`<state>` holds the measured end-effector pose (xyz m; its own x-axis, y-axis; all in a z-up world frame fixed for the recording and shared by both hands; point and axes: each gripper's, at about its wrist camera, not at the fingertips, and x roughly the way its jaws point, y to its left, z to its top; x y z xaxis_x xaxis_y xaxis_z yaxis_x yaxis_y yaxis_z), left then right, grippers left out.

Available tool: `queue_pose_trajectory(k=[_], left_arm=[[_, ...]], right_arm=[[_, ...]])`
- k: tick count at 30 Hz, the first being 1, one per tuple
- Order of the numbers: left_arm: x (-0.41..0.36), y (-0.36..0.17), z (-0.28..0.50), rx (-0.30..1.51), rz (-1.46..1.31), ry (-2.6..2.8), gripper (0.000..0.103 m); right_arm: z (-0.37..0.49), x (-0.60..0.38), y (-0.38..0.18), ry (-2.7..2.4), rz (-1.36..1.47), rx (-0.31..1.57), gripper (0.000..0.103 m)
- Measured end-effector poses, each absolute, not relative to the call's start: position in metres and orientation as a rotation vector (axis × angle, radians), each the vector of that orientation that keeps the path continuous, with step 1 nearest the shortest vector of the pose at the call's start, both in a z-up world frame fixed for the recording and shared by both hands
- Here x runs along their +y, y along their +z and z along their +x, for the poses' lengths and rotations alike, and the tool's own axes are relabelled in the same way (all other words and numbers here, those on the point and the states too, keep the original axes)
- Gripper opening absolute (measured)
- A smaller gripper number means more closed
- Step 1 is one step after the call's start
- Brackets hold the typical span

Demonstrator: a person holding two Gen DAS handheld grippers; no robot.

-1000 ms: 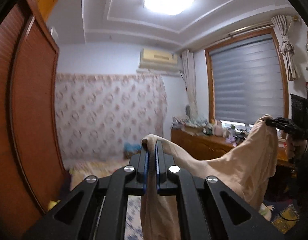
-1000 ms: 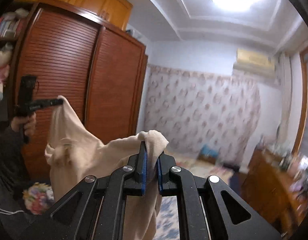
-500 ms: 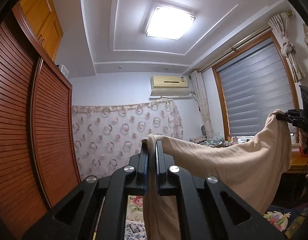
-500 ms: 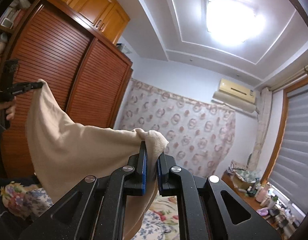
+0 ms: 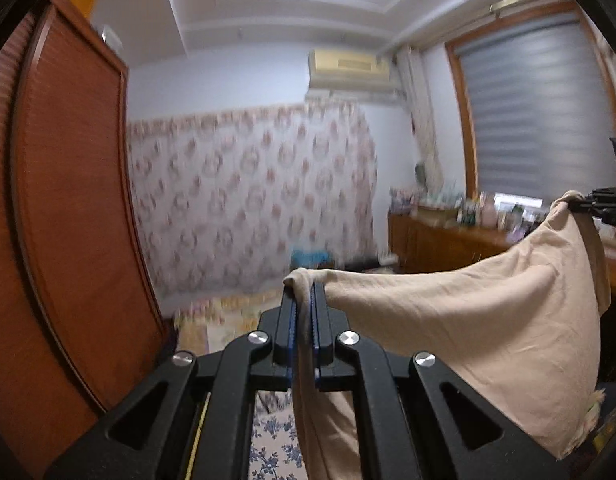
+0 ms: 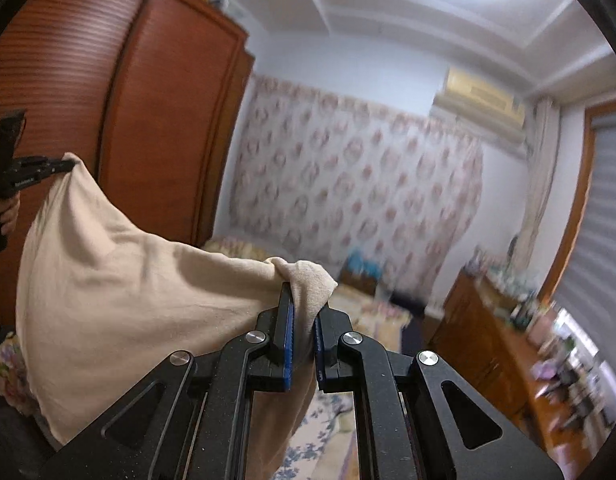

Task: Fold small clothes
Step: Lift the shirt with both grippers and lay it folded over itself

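Beige soft cloth (image 5: 467,320) stretched, sagging between left gripper (image 5: 304,292) and right gripper (image 6: 304,292); fingers pinch corners.

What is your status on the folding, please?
Left gripper and right gripper both shut on the beige cloth. Cloth stretched between them in the air, lower part hanging. Nothing in the way.
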<state>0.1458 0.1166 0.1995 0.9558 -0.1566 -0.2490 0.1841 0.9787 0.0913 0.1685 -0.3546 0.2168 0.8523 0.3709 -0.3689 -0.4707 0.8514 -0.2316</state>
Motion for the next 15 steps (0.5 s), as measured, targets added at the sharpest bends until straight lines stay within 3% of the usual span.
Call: queue_pose_trajectory(k=[6, 15], left_arm=[[0.116, 0.092, 0.239, 0.439, 0.044, -0.161, 0.002], [0.087, 0.024, 0.316, 0.589, 0.062, -0.134, 0.002]], right_arm=[[0.273, -0.353, 0.104, 0.444, -0.270, 0.491, 0.005], [0.384, -0.339, 0.003, 0.411, -0.272, 0.667, 0.005]])
